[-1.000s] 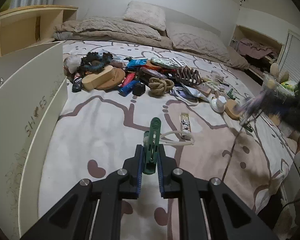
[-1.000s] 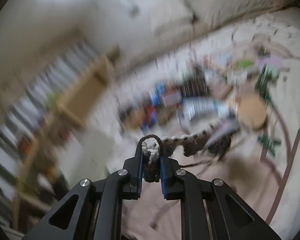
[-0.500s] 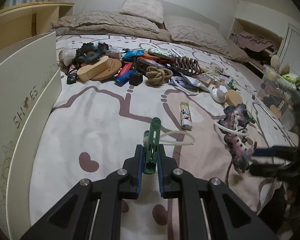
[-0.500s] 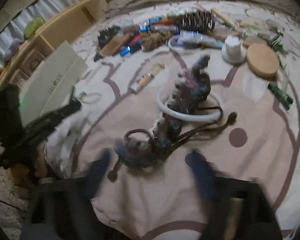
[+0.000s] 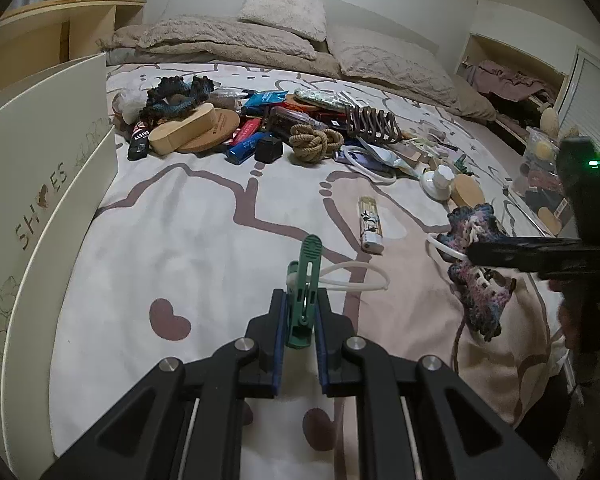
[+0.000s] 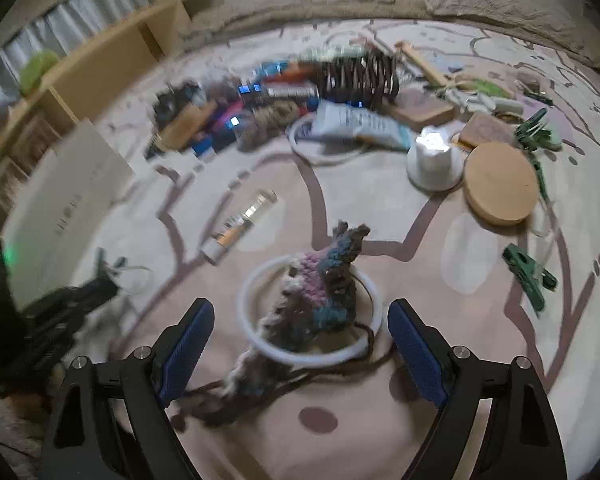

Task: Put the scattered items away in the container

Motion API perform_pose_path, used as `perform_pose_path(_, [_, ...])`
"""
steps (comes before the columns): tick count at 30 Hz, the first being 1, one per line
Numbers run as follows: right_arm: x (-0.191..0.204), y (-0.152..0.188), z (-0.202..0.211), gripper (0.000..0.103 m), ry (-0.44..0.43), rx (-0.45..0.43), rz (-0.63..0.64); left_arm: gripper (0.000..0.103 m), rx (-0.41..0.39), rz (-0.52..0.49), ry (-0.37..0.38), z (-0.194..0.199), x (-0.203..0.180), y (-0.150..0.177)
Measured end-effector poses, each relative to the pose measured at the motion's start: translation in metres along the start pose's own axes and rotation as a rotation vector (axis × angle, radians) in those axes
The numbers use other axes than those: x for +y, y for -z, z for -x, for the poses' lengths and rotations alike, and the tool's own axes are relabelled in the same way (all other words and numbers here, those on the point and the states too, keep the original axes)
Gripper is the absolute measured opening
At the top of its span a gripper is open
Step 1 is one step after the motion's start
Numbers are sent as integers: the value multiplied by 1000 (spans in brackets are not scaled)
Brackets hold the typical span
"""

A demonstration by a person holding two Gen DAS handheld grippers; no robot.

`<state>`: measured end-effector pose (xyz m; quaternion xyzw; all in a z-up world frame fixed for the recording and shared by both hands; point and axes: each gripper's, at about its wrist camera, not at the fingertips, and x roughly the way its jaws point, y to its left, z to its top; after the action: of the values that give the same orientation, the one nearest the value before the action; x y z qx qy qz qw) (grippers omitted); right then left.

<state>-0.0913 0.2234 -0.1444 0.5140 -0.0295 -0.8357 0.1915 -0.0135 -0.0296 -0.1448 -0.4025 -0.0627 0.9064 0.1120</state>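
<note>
On the bedspread between the wide-apart jaws of the right gripper [image 6: 300, 344] lies a soft, floppy crocheted piece [image 6: 320, 292]; best pinched mid-bulk. Left gripper [image 5: 301, 316] clamps a green clothespin [image 5: 305, 276].

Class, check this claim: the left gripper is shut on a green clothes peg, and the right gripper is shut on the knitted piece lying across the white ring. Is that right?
Not quite. The right gripper is open, its jaws standing wide on either side of the knitted piece and white ring, as the right wrist view shows. The left gripper is indeed shut on the green clothes peg.
</note>
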Motion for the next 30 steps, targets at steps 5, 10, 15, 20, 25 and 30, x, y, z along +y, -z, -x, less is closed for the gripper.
perform_pose_path(5, [-1, -1, -19, 88, 31, 36, 6, 13, 9, 1, 6, -3, 0, 1])
perform_pose_path(10, [-2, -4, -20, 84, 39, -17, 9, 13, 15, 3, 11, -5, 0, 1])
perform_pose_path(15, [4, -11, -5, 84, 49, -72, 32, 13, 10, 5, 13, -4, 0, 1])
perform_pose_path(20, [7, -28, 50, 84, 26, -220, 19, 13, 4, 14, 16, -1, 0, 1])
perform_pose_path(25, [13, -44, 123, 84, 12, -397, 22, 13, -9, 14, 23, 3, -1, 0])
perform_pose_path(30, [20, -56, 181, 84, 22, -517, 62, 13, -24, 13, 32, 9, -3, 0])
